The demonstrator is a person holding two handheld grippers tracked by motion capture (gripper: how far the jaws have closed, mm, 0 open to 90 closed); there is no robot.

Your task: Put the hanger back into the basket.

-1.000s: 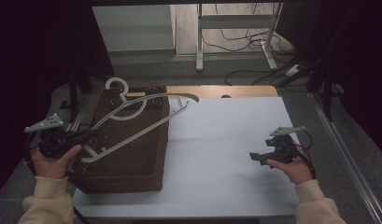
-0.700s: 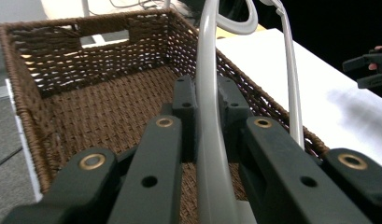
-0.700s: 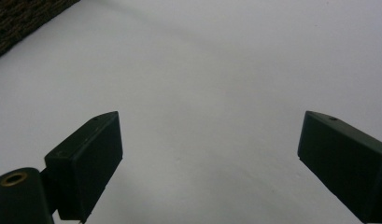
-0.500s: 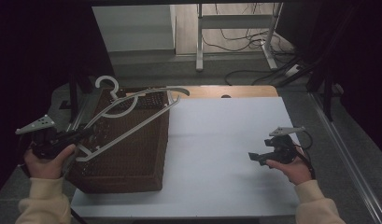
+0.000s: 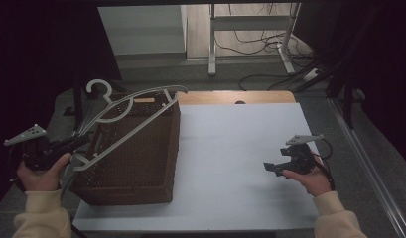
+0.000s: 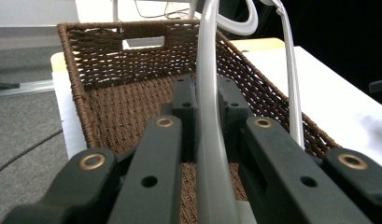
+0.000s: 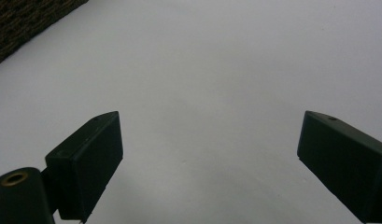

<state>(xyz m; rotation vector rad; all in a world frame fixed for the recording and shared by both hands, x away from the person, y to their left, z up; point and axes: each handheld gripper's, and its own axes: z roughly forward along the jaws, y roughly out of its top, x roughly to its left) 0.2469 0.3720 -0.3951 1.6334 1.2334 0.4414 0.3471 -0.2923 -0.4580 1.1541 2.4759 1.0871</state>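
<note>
A pale grey plastic hanger point(image 5: 150, 92) lies slanted above a brown wicker basket point(image 5: 126, 179) at the table's left. My left gripper point(image 5: 75, 142) is at the basket's left rim, shut on the hanger's lower end. In the left gripper view the jaws point(image 6: 207, 91) clamp the hanger's bar point(image 6: 208, 140), and the basket's woven floor point(image 6: 128, 102) lies beyond them. My right gripper point(image 5: 270, 167) hovers over the white table point(image 5: 230, 144) at the right, open with nothing between its jaws. The right gripper view point(image 7: 212, 154) has those jaws wide apart over bare tabletop.
The basket's corner point(image 7: 20, 18) is at the upper left of the right gripper view. A wooden strip point(image 5: 235, 97) borders the table's far edge. Beyond it are metal desk legs point(image 5: 212, 39) and loose cables point(image 5: 260, 44) on the floor.
My left hand has moved left and slightly down with the hanger, so the hanger now lies further left over the basket. The right hand has stayed still.
</note>
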